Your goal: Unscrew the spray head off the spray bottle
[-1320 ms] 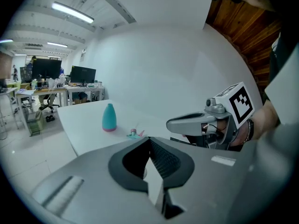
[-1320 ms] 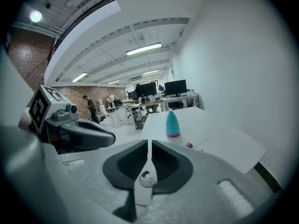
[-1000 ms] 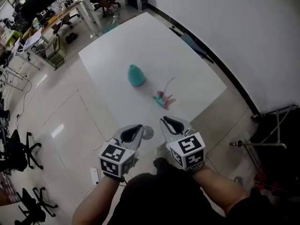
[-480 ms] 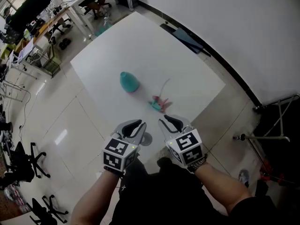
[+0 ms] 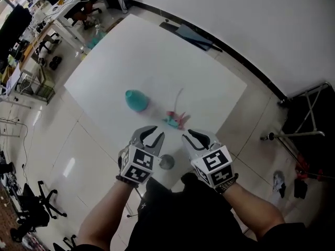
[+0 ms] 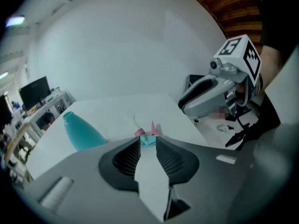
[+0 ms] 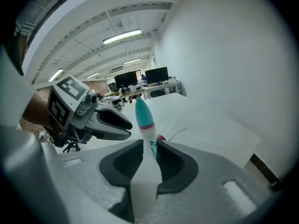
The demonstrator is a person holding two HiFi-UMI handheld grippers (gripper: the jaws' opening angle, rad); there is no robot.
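White counter [image 5: 157, 56] fills most of my downward look, set on a pale tiled floor [image 5: 78, 140] against a white wall [image 5: 261, 14]. On it stands the teal bottle [image 5: 136, 100], broad at the base and narrow at the top, its neck bare. The spray head [image 5: 174, 119], pink and teal, lies on the counter off to the bottle's right and apart from it. Its thin tube trails away toward the far side. It sits near the counter's near edge, just ahead of both my tools.

My left gripper [image 5: 152, 136] hangs over that near edge, pointing down and forward. Its fingers have just been opening and now stand a little apart with nothing between them. Through its own view I see only bare counter in the gap, with the spray head beyond the tips and the bottle off to the left.

My right gripper [image 5: 192, 136] is beside it, close but not touching. Its fingers have also just been opening. They stand a narrow way apart and hold nothing, with the spray head lined up past the tips.

Farther off, a black stand [image 5: 301, 135] leans at the right, and desks [image 5: 63, 20] and office chairs [image 5: 36, 208] crowd the left.
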